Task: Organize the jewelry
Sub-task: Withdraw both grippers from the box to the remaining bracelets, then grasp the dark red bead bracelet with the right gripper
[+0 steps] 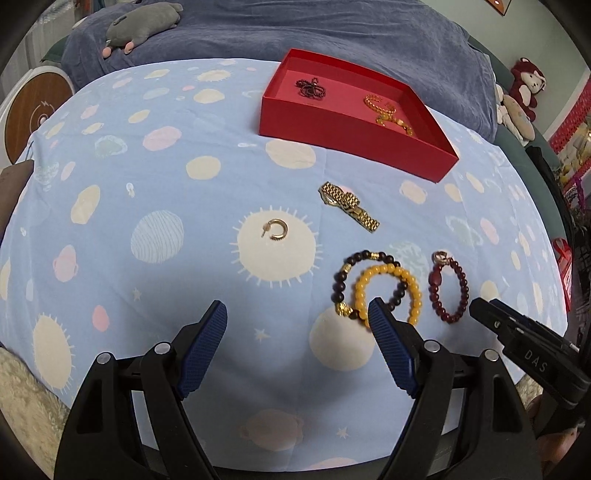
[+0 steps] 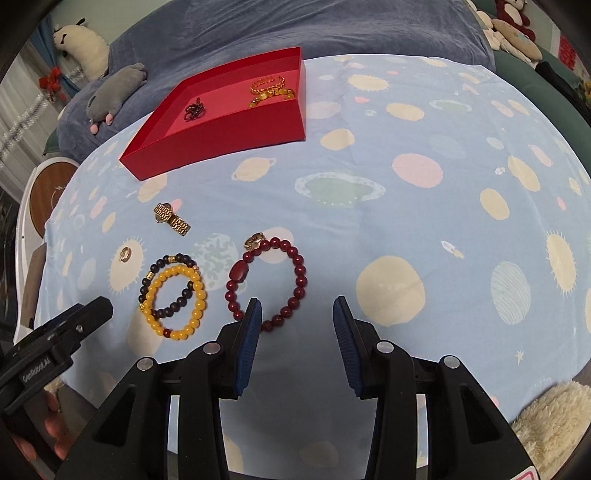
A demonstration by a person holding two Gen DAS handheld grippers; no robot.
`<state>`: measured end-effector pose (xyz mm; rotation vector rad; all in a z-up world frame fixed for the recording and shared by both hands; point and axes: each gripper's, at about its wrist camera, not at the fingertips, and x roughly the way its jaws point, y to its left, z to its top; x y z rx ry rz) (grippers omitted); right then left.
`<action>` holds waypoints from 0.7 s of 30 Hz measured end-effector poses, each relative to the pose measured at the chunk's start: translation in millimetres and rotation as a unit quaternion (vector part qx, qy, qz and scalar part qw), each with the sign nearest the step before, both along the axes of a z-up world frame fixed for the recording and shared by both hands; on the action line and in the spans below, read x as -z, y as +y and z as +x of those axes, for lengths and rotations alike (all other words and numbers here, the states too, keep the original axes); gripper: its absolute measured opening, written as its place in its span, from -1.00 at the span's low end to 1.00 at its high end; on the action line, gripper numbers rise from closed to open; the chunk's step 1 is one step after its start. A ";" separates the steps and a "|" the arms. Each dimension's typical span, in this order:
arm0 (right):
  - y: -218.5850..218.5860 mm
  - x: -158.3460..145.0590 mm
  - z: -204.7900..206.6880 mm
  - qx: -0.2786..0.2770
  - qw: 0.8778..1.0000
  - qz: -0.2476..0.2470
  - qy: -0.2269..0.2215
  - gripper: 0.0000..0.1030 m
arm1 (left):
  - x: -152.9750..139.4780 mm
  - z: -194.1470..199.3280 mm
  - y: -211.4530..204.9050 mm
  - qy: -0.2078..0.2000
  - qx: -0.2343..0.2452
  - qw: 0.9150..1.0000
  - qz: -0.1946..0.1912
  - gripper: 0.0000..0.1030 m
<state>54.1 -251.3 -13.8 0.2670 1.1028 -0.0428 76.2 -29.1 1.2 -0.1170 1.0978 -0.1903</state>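
A red box (image 1: 354, 136) (image 2: 221, 136) stands at the back of the planet-print cloth and holds a dark bead chain (image 1: 312, 88) and a gold chain (image 1: 386, 110). On the cloth lie a gold watch (image 1: 347, 206) (image 2: 171, 218), a gold hoop earring (image 1: 275, 229) (image 2: 125, 254), and a black bead bracelet (image 1: 341, 277) (image 2: 177, 258) overlapping a yellow one (image 1: 413, 291) (image 2: 199, 295). A dark red bracelet (image 1: 461, 284) (image 2: 301, 273) has a small ring (image 2: 255, 240) at its top. My left gripper (image 1: 297, 302) hangs open just before the yellow bracelet. My right gripper (image 2: 297, 300) is open too, its left pad over the red bracelet's near edge.
A blue blanket (image 1: 332, 33) with a grey plush toy (image 1: 140, 26) lies behind the cloth. More plush toys (image 1: 524, 85) sit at the right, and a round wooden disc (image 1: 37, 114) at the left. A fluffy cream rug (image 2: 550, 424) lies below the cloth's near edge.
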 end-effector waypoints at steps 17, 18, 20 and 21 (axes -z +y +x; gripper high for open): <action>12.5 16.4 17.2 -0.017 1.000 -0.022 0.003 -0.53 | 6.4 -9.2 -13.8 0.009 0.006 1.000 0.008 0.44; 12.1 16.6 16.6 -0.018 1.000 -0.024 0.004 -0.65 | 6.9 -9.3 -15.6 0.010 0.007 1.000 0.009 0.43; 9.5 17.0 14.3 -0.014 1.000 -0.022 0.006 -0.79 | 8.7 -9.8 -19.7 0.013 0.012 1.000 0.009 0.42; 7.9 17.3 12.8 -0.012 1.000 -0.019 0.006 -0.84 | 9.5 -9.9 -21.3 0.013 0.013 1.000 0.010 0.41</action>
